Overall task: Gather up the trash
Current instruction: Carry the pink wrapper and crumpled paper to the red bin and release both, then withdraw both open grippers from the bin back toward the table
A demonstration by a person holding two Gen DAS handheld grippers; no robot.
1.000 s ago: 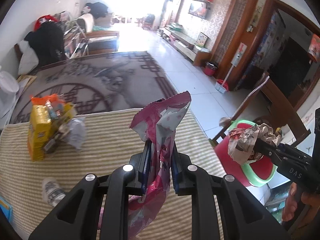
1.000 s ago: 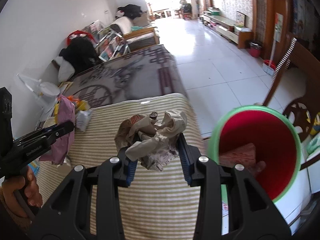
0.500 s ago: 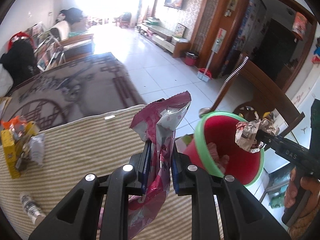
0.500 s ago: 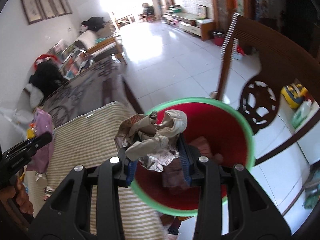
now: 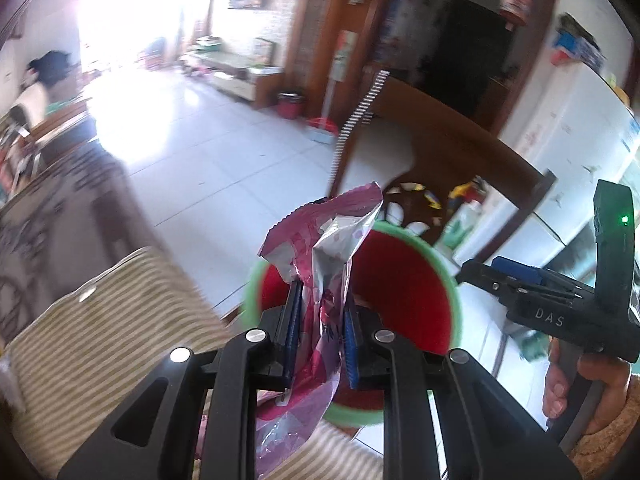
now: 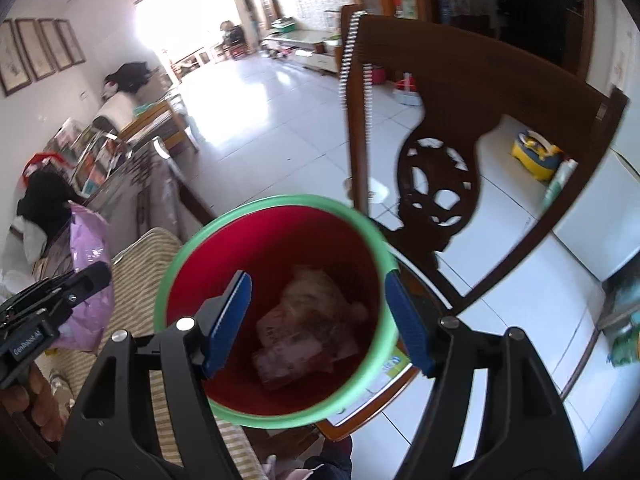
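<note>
A red bin with a green rim (image 6: pixel 276 206) stands beside the striped table; it also shows in the left wrist view (image 5: pixel 454 280). My right gripper (image 6: pixel 320 318) is open and empty above the bin's mouth. Crumpled paper trash (image 6: pixel 308 332) lies at the bin's bottom. My left gripper (image 5: pixel 320 340) is shut on a pink foil snack wrapper (image 5: pixel 326 248), held upright at the bin's near rim. The wrapper also shows in the right wrist view (image 6: pixel 88 248), left of the bin. The right gripper appears in the left wrist view (image 5: pixel 492 276), to the bin's right.
A dark carved wooden chair (image 6: pixel 440 160) stands right behind the bin. The striped tablecloth (image 5: pixel 100 320) lies left of the bin. A white fridge (image 5: pixel 580 140) stands at the right. White tiled floor (image 6: pixel 280 112) stretches beyond.
My right gripper opened over the bin and the crumpled paper dropped inside. My left gripper swung right with the pink wrapper to the bin's rim.
</note>
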